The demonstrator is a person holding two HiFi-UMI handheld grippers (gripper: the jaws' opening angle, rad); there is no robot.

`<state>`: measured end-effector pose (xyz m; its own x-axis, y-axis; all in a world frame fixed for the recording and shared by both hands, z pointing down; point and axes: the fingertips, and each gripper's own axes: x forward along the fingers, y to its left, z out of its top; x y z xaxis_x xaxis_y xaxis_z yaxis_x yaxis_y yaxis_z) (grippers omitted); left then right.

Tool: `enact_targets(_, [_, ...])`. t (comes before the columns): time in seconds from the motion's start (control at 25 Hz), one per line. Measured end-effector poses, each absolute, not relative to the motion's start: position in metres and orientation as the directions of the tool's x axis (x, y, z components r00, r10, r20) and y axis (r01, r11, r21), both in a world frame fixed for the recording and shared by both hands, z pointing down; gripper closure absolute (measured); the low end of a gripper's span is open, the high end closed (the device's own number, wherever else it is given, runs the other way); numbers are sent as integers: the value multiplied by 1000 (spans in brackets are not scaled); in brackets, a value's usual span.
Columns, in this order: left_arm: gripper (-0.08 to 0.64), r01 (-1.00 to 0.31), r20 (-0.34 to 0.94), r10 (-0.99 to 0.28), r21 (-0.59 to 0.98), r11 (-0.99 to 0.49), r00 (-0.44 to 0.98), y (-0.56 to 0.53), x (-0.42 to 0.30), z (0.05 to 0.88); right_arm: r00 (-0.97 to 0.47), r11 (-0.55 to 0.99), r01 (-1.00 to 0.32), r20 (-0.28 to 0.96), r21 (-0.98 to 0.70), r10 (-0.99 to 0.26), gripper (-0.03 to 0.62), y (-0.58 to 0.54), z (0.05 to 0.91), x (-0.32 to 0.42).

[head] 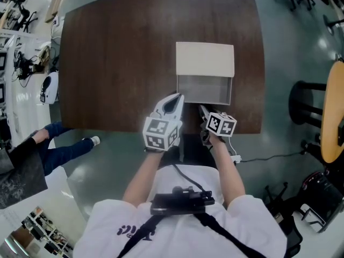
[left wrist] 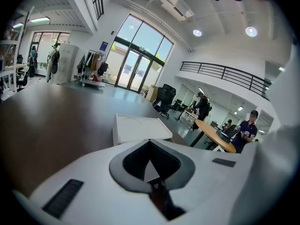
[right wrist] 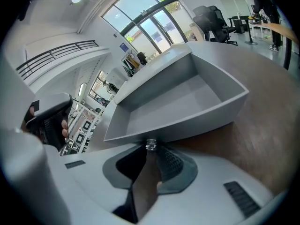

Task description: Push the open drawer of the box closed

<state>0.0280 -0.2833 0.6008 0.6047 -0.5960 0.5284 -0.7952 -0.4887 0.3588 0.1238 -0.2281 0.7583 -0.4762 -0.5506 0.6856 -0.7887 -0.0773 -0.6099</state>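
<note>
A white box (head: 205, 58) stands on the brown table (head: 118, 63), and its grey drawer (head: 204, 89) is pulled out toward me. The drawer (right wrist: 178, 102) is empty. My right gripper (right wrist: 151, 150) is at the middle of the drawer front (right wrist: 187, 125). Its jaws stand a little apart, with the small metal knob (right wrist: 151, 144) right at the fingertips, and I see no pad pressing on it. In the head view my right gripper (head: 202, 109) meets the drawer front. My left gripper (head: 173, 102), with nothing in it, hovers shut beside the drawer's left corner, and its view looks past the box (left wrist: 140, 128).
The table's near edge (head: 134, 129) lies under both grippers. A round wooden table (head: 334, 112) and a black stool (head: 309, 104) stand to the right, with cluttered white benches (head: 21, 63) to the left. A seated person's leg (head: 64, 147) shows at the lower left.
</note>
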Motion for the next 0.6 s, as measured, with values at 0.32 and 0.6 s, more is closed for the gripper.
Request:
enact_targets(0.32, [551, -806, 533, -605, 364, -467, 591, -294, 33, 605, -476, -77, -780, 669, -621, -570, 518, -248, 748, 139])
enact_targets(0.6, [551, -820, 543, -614, 369, -438, 572, -303, 29, 612, -490, -72, -771, 661, -633, -569, 518, -264, 749, 138])
